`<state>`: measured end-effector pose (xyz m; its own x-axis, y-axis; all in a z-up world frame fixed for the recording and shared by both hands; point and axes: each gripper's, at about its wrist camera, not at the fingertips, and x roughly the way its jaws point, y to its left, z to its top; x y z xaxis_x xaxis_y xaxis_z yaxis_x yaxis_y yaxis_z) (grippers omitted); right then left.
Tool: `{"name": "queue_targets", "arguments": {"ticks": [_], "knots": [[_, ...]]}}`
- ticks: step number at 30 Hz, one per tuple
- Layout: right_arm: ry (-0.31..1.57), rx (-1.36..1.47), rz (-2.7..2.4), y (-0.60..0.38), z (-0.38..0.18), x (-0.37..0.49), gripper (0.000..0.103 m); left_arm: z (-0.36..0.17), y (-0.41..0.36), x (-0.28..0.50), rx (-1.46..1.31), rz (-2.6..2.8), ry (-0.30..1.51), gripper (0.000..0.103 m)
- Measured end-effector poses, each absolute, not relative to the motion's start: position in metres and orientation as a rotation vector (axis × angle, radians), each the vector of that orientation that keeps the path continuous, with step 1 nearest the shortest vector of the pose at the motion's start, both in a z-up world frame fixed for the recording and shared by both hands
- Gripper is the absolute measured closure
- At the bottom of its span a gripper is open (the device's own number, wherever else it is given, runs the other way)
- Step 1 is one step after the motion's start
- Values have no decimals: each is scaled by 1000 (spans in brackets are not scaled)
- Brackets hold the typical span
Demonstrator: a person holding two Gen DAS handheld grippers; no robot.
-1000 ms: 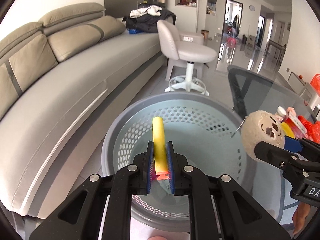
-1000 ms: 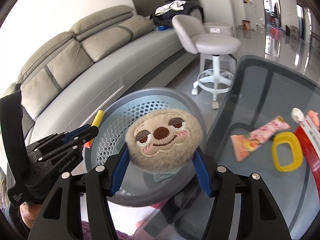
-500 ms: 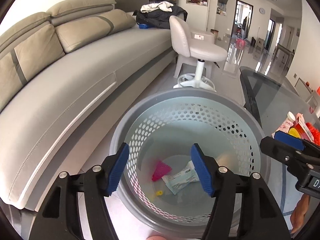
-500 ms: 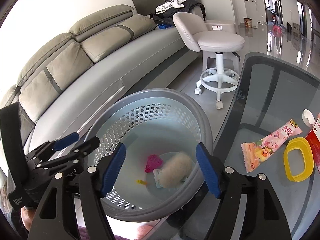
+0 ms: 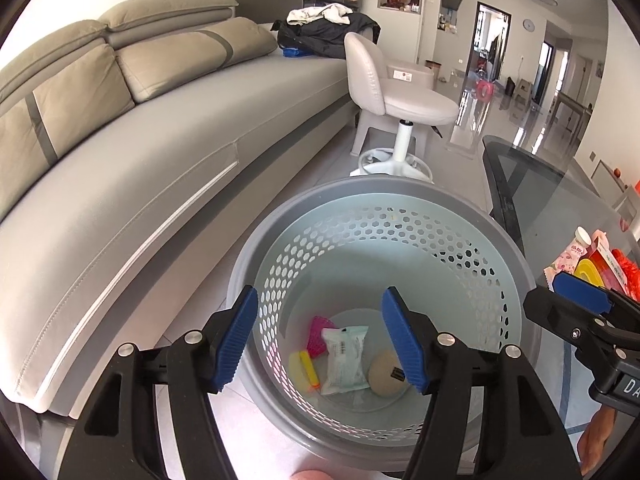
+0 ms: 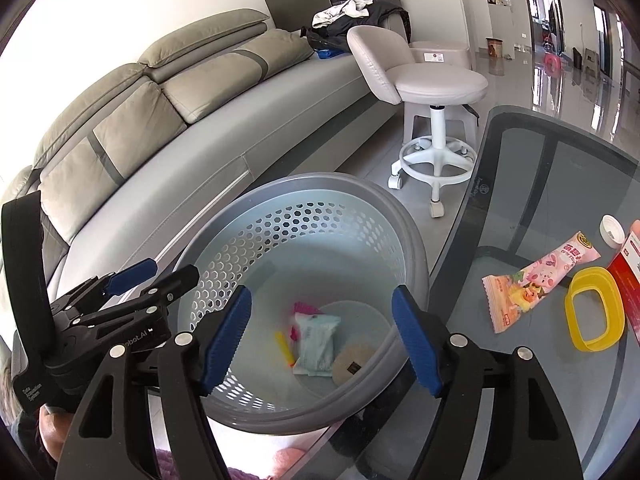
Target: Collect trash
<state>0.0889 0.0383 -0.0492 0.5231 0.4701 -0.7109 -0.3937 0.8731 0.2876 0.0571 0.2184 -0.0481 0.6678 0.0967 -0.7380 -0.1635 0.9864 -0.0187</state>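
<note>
Left wrist: my left tool (image 5: 320, 342) hangs over the bin (image 5: 500, 240), jaws just opened wide and empty; trash (image 5: 345, 354) lies at its bottom.

Right wrist: my right tool (image 6: 322, 342) gapes empty above it; a wrapper (image 6: 540, 280) stays on the counter (image 6: 520, 400).

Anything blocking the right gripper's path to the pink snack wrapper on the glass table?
Nothing visible. The right gripper hangs open over the basket; the pink wrapper lies flat on bare glass table, the yellow ring beside its right edge.
</note>
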Motion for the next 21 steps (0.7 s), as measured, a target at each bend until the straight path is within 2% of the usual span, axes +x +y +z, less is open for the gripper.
{"name": "queue_targets", "arguments": {"ticks": [12,21], "knots": [[878,91,480,26,-44,60,33,-33,214,43,-93,135,786,33],[875,123,383,-26,-47,30,33,-15,188,33,-55,80,751,29]]}}
